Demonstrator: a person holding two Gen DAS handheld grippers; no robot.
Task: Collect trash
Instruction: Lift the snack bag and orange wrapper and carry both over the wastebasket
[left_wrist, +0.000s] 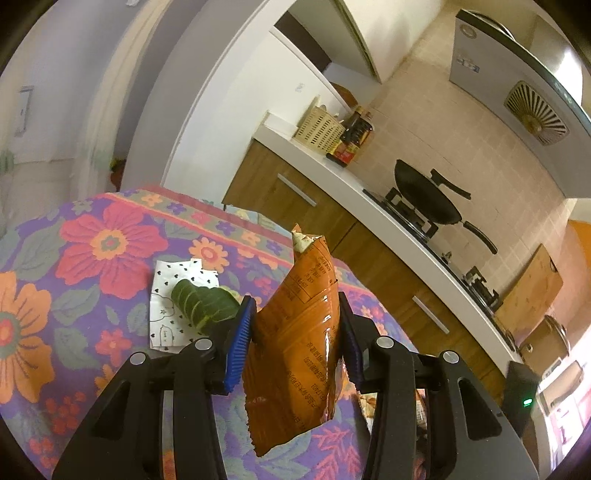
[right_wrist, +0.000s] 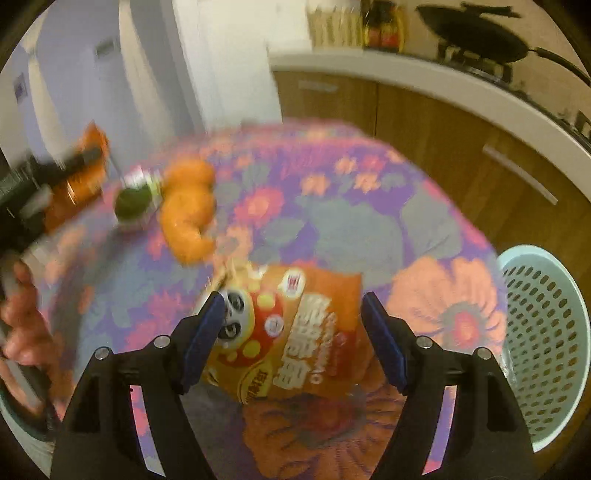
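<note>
I'm clenching my left gripper (left_wrist: 295, 332) on an orange wrapper (left_wrist: 299, 332) above the floral tablecloth (left_wrist: 92, 240), my released right gripper (right_wrist: 291, 332) straddling a panda snack bag (right_wrist: 291, 332) there, seemingly ungrasped; leaf (left_wrist: 205, 301), peel (right_wrist: 188, 210) and basket (right_wrist: 546, 332) beside it are waiting.

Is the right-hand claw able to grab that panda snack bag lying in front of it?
Probably yes. The right gripper is open, its fingers straddle the panda snack bag on the flowered tablecloth, and nothing lies between them, though the picture is blurred.
</note>
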